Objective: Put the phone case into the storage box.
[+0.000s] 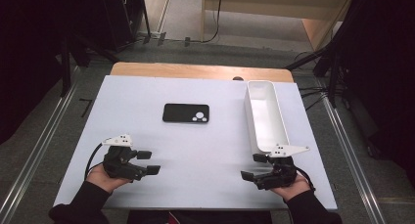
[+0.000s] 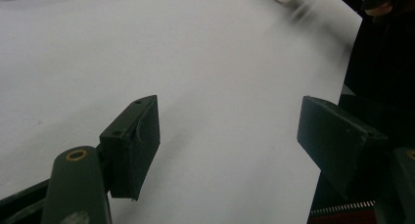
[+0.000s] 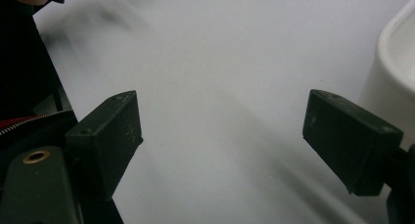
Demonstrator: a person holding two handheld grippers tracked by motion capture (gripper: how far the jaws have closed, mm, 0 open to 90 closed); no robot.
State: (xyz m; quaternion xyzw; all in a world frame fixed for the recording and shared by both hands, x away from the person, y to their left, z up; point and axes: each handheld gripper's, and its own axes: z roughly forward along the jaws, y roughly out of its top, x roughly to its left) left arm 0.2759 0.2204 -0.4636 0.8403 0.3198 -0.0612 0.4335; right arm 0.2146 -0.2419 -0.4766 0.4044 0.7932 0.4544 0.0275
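A black phone (image 1: 186, 113) lies flat near the middle of the white table (image 1: 205, 150), camera side up. A long white tray (image 1: 265, 115) stands at the right side, its end wall showing in the right gripper view as the tray (image 3: 396, 62). My left gripper (image 1: 149, 162) rests low at the front left, pointing right, jaws wide apart with nothing between them, seen closer as the left gripper (image 2: 230, 136). My right gripper (image 1: 253, 166) sits at the front right just before the tray's near end, pointing left, also open and empty, close up as the right gripper (image 3: 222, 136).
The table's near edge lies just behind both hands. A wooden strip (image 1: 200, 70) runs along the far edge. Dark stands and cables (image 1: 318, 94) flank the table on the floor.
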